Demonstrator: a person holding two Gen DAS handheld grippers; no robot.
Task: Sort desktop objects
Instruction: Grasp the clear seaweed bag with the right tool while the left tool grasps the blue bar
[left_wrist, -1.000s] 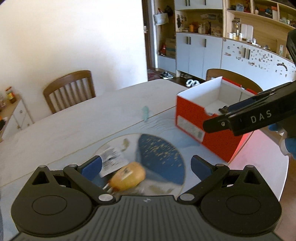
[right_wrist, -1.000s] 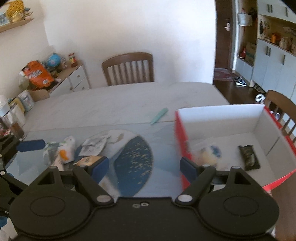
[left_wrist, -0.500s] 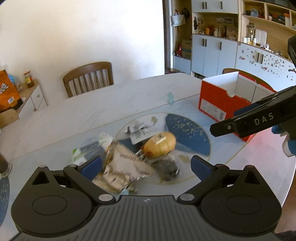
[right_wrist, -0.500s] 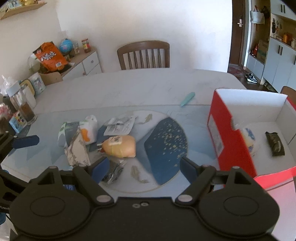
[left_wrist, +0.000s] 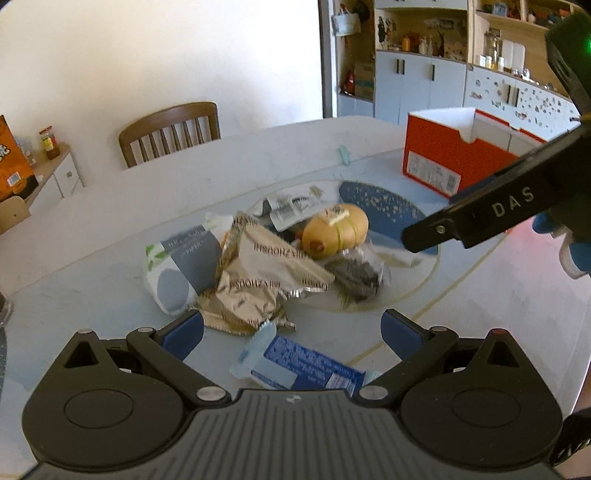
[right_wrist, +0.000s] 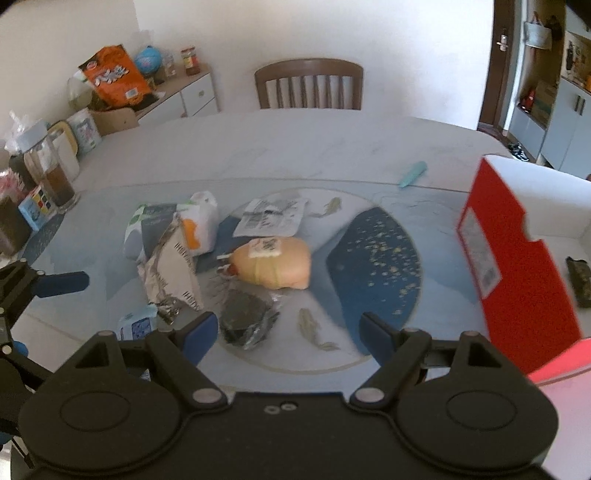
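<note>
A pile of snacks lies on the round mat: a yellow wrapped bun (left_wrist: 335, 229) (right_wrist: 274, 266), a crumpled foil wrapper (left_wrist: 264, 277) (right_wrist: 173, 269), a dark packet (left_wrist: 357, 275) (right_wrist: 246, 322), a white-green pack (left_wrist: 177, 262) (right_wrist: 147, 225), a white sachet (right_wrist: 271, 218) and a blue packet (left_wrist: 299, 367) (right_wrist: 136, 326). My left gripper (left_wrist: 291, 332) is open and empty just before the pile, over the blue packet. My right gripper (right_wrist: 286, 330) is open and empty, near the dark packet. The red box (left_wrist: 448, 158) (right_wrist: 511, 273) stands at the right and holds a dark packet (right_wrist: 578, 282).
A teal strip (right_wrist: 413, 173) lies on the marble table (right_wrist: 295, 147) beyond the mat. A wooden chair (right_wrist: 309, 86) stands at the far side. Jars and boxes (right_wrist: 44, 177) crowd the left edge. The right gripper's body (left_wrist: 498, 210) crosses the left wrist view.
Both grippers have pulled back and swung left, away from the red box toward the snack pile. Both stay open and empty.
</note>
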